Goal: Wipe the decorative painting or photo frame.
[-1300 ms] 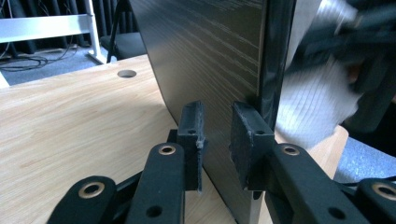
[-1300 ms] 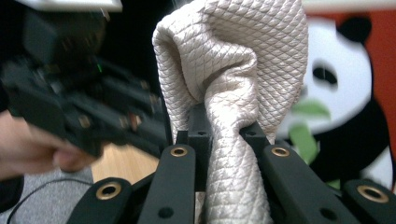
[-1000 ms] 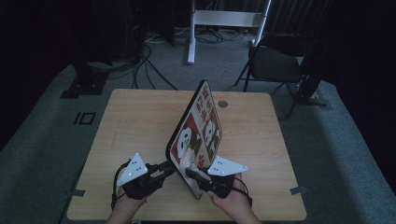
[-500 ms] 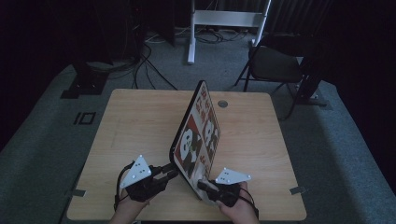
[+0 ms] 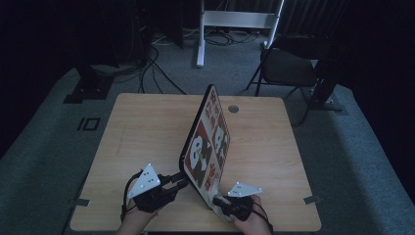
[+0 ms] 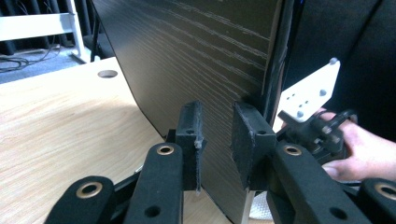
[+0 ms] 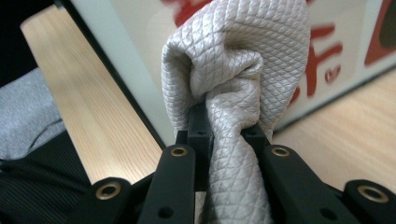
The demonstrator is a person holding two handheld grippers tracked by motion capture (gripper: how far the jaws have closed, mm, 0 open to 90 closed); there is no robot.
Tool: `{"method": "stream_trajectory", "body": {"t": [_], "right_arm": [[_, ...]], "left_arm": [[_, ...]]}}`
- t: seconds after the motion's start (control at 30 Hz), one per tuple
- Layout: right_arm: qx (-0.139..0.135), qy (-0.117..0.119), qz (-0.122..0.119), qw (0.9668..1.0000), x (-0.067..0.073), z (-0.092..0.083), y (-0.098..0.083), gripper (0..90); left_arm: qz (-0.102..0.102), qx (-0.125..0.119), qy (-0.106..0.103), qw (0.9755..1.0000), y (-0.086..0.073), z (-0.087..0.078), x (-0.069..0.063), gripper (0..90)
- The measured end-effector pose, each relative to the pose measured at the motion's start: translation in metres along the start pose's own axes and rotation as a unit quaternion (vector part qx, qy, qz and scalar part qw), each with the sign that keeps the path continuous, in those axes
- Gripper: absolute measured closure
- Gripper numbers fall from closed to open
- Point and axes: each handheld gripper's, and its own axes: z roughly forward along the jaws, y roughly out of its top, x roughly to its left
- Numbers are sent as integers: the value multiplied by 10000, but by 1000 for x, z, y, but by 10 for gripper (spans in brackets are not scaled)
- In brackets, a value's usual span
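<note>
Light wood table point(image 5: 147, 137) w/ a round cable hole point(image 5: 233, 108) near its far edge, standing on grey carpet point(image 5: 58, 147) in a dim room; black folding chair point(image 5: 288, 66) behind the far right corner, white stand frame point(image 5: 235, 22) and loose cables point(image 5: 156, 54) farther back; a framed panda picture point(image 5: 208, 147) stands on edge, tilted, running from near the hole toward the person, printed side to the right, black wood-grain back point(image 6: 196, 60) to the left; left gripper point(image 6: 217, 140) sits at the near left w/ jaws clenched on the frame's near lower edge, one pad on the back, the other round the edge; right gripper point(image 7: 226, 135) is clamped tight on a bunched grey-white cloth point(image 7: 233, 60), pressed to the picture's glass by the near bottom corner; vs. 1 s ago: right hand point(image 5: 249, 220) has dropped lower and nearer the table's front edge, cloth now at the frame's bottom corner rather than mid-height; left gripper unmoved; frame leans about the same.
</note>
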Motion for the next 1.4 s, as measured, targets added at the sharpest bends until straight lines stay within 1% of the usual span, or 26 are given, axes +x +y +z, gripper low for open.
{"method": "stream_trajectory", "body": {"t": [0.07,0.17,0.2,0.27,0.3,0.33,0.4,0.5,0.6,0.7,0.8,0.87,0.97,1.17,1.23,1.33,1.37,1.4], "right_arm": [[61,-31,49,10000,-2,2,-5,802],[221,-172,38,9996,-6,6,-12,802],[261,-205,71,9994,-8,8,-14,802],[328,-223,138,9991,-11,9,-18,802],[322,-192,213,9991,-11,8,-18,803],[293,-188,236,9991,-12,6,-17,804],[135,-220,255,9993,-13,-1,-12,804],[-212,-266,216,9992,-13,-20,3,804],[-637,-290,102,9975,-8,-42,23,803],[-1027,-294,-51,9943,-1,-64,43,803],[-1352,-281,-233,9901,8,-84,59,803],[-1527,-281,-347,9873,14,-94,68,803],[-1774,-220,-502,9826,24,-108,78,802],[-2084,-81,-685,9756,40,-126,85,802],[-2132,-39,-734,9742,45,-130,86,801],[-2216,0,-800,9718,50,-135,88,801],[-2249,19,-811,9710,52,-137,89,801],[-2275,37,-811,9704,53,-138,90,802]], "left_arm": [[5,-1,-17,10000,0,0,0,738],[17,11,-54,10000,0,1,-1,724],[15,12,-62,10000,-1,1,-1,722],[28,21,-65,10000,-1,2,-1,718],[27,36,-93,9999,-1,2,-1,714],[36,31,-100,9999,-1,3,-2,712],[47,45,-143,9999,-1,4,-3,703],[38,37,-177,9998,-1,5,-4,700],[53,41,-216,9997,1,8,-6,699],[63,32,-258,9996,2,10,-8,698],[72,31,-313,9995,4,14,-11,694],[98,39,-353,9993,5,16,-12,693],[117,53,-406,9991,6,19,-15,683],[126,52,-505,9986,8,25,-19,682],[75,46,-544,9985,8,28,-20,682],[119,44,-565,9983,9,31,-24,679],[125,45,-582,9982,9,32,-25,662],[111,38,-603,9981,10,33,-26,662]]}}
